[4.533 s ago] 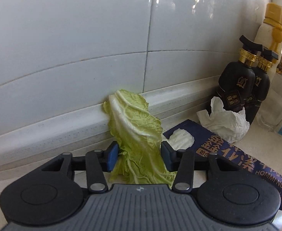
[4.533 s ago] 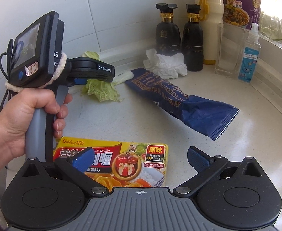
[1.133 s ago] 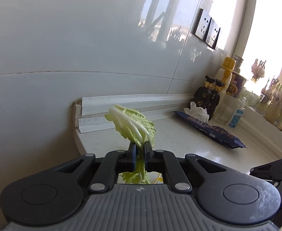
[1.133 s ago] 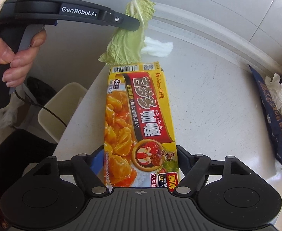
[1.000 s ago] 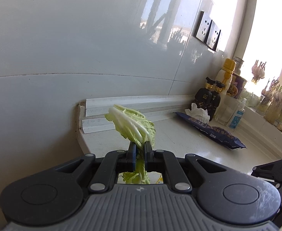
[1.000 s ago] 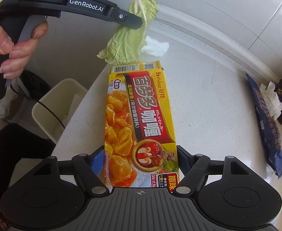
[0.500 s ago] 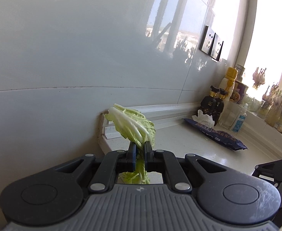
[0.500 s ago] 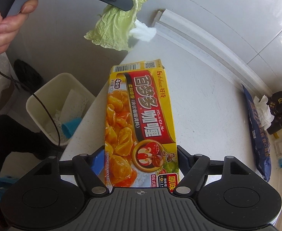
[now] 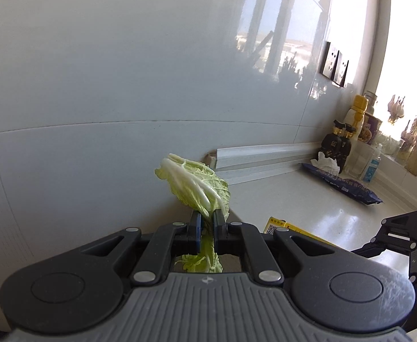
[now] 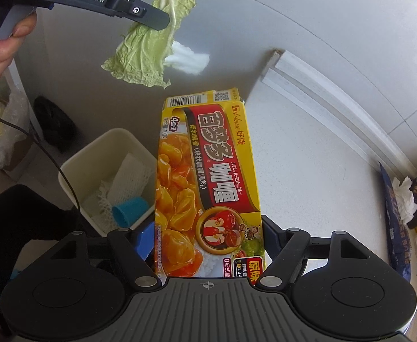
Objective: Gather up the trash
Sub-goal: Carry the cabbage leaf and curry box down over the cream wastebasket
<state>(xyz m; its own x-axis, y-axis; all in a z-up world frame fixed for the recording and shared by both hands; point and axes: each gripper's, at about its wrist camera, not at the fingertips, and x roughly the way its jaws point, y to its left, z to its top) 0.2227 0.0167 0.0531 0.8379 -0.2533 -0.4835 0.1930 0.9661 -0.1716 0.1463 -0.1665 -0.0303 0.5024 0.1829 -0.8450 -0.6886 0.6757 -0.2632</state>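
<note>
My left gripper (image 9: 207, 225) is shut on a green cabbage leaf (image 9: 197, 183) and holds it in the air past the counter's left end. In the right wrist view the leaf (image 10: 148, 45) hangs from the left gripper (image 10: 162, 21), above and beyond the white trash bin (image 10: 74, 168) on the floor. My right gripper (image 10: 208, 239) is shut on a yellow curry box (image 10: 205, 171), held over the counter's left edge beside the bin. The box corner shows in the left wrist view (image 9: 276, 225).
The bin holds white netting (image 10: 117, 188) and a blue cup (image 10: 130, 211). A blue noodle wrapper (image 9: 342, 183), a crumpled tissue (image 9: 326, 161) and dark bottles (image 9: 339, 142) lie at the counter's far right. The tiled wall (image 9: 122, 71) is close ahead. A cable (image 10: 31, 136) hangs at the left.
Both grippers have moved left, off the counter's end, carrying the leaf and the box. The bin has come into fuller view below.
</note>
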